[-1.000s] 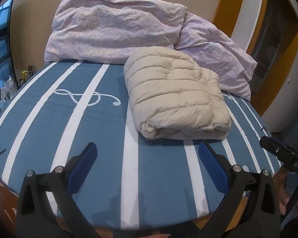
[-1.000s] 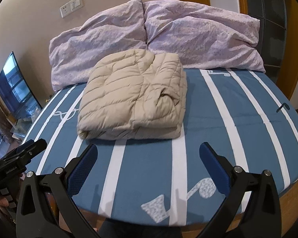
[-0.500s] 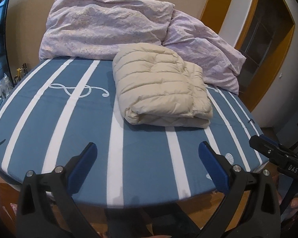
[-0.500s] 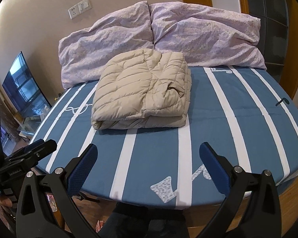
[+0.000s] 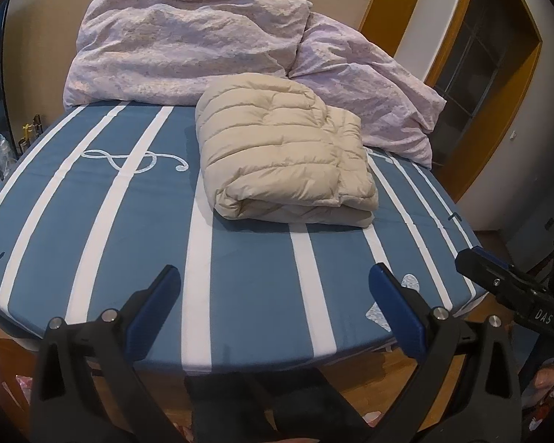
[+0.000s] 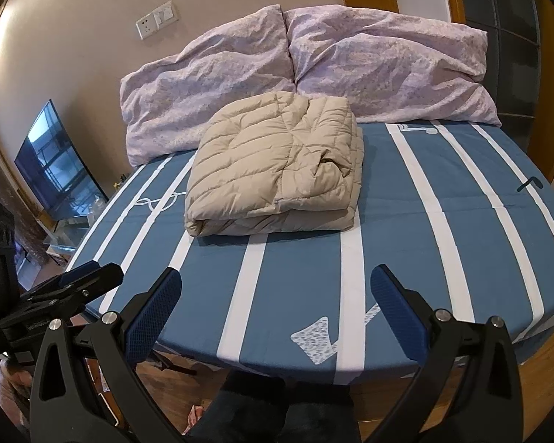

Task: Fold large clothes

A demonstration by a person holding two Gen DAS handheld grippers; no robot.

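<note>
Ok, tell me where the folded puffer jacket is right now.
The folded beige puffer jacket lies on the blue striped bed, against the two lilac pillows, right of the treble-clef print; both tools are clear of it.

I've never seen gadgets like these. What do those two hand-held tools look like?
Both look alike. The left tool and right tool each have two black plastic arms spreading in a V, tipped with dark blue textured pads and joined with silver bolts. Seen side-on from the left camera, the right tool carries white "DAS" lettering. No cables show.
</note>
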